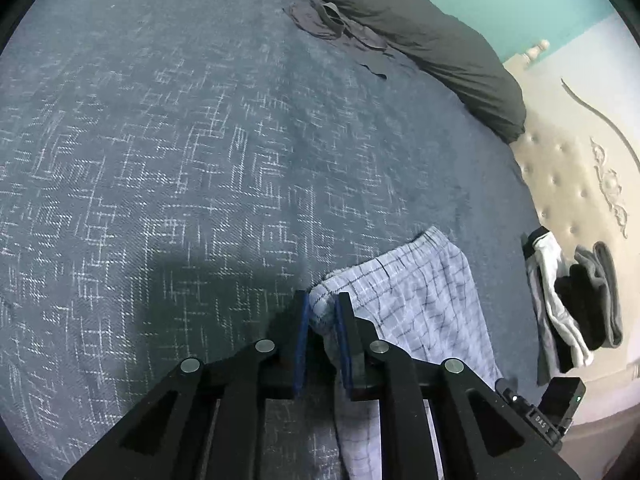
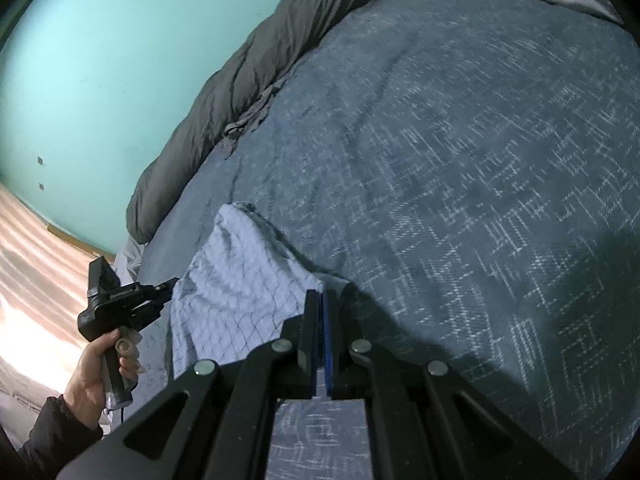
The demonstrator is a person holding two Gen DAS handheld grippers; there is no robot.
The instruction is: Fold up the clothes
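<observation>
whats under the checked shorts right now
The checked shorts are pinched by the left gripper and the right gripper over the blue patterned bedspread, the only thing seen beneath them. Whatever the cloth directly covers is hidden.

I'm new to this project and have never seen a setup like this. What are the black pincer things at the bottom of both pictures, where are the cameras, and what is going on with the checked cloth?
There is no robot here. A person holds a hand-held gripper with two fingers in each hand, and a wide-angle camera on each looks forward along those fingers. One picture comes from the left gripper, the other from the right gripper; in the right view you can see the person's left hand on its handle. Both grippers pinch the pale checked garment, holding it over a bed with a blue patterned cover. A dark duvet is bunched along the far edge, a dark crumpled garment lies beside it, and a small pile of clothes sits near the headboard.
</observation>
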